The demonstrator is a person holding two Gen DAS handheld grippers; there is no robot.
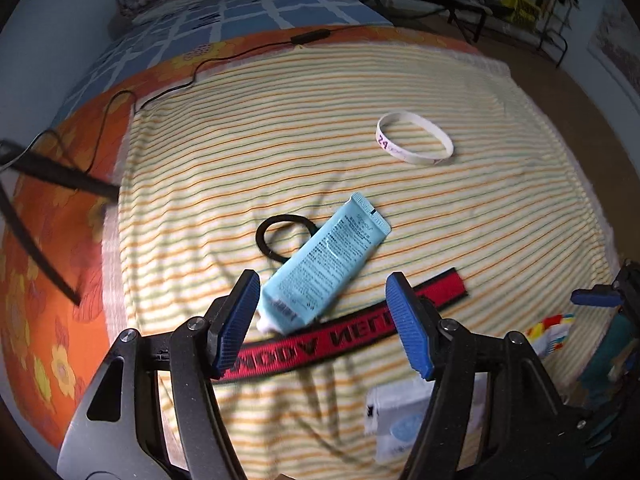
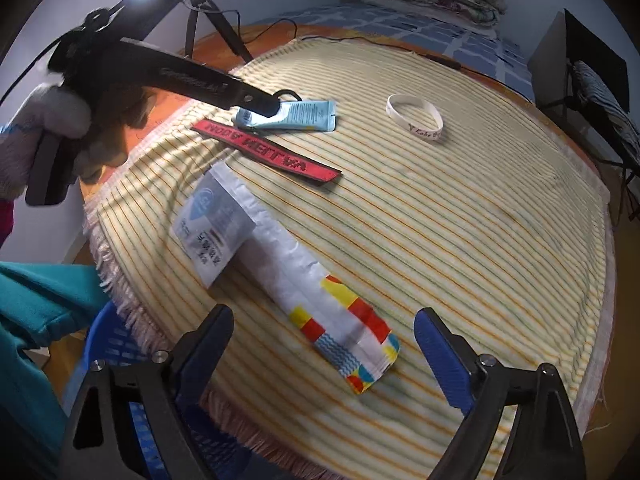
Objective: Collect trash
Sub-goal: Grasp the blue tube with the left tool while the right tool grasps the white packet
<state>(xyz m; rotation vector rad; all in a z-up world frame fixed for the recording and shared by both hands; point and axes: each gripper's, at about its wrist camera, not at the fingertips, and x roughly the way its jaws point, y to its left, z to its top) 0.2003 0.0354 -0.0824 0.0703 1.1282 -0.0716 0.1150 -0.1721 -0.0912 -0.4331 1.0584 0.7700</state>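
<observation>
Left wrist view only: a black hair tie (image 1: pixel 285 236) lies on the striped blanket (image 1: pixel 460 208), partly under the light blue tube (image 1: pixel 322 270); in the right wrist view it shows only as a dark loop behind the left gripper (image 2: pixel 276 110).
Right wrist view only: the whole white paper packet (image 2: pixel 280 268) with its red, yellow and blue patterned end, a blue plastic basket (image 2: pixel 120 344) below the blanket's fringed edge, and the hand (image 2: pixel 112 120) holding the left gripper.
Basket contents: cannot tell; only part of its latticed wall shows.
Left gripper (image 1: pixel 324 320): jaws apart, nothing pressed between them, hanging just above the cap end of the light blue tube.
Right gripper (image 2: pixel 324 356): jaws wide apart, empty, the packet's patterned end lying between and below them.
Light blue tube: on the blanket, its lower end resting across the red strap (image 1: pixel 360 328); small print on it too fine to read.
Red strap writing: black capitals seen upside down, partly covered, not fully legible.
White wristband (image 1: pixel 416 138): alone, well apart from the rest; "29" in purple in the left wrist view, handwriting in the right wrist view that I cannot read.
White packet label: a blue emblem and printed lines, illegible.
</observation>
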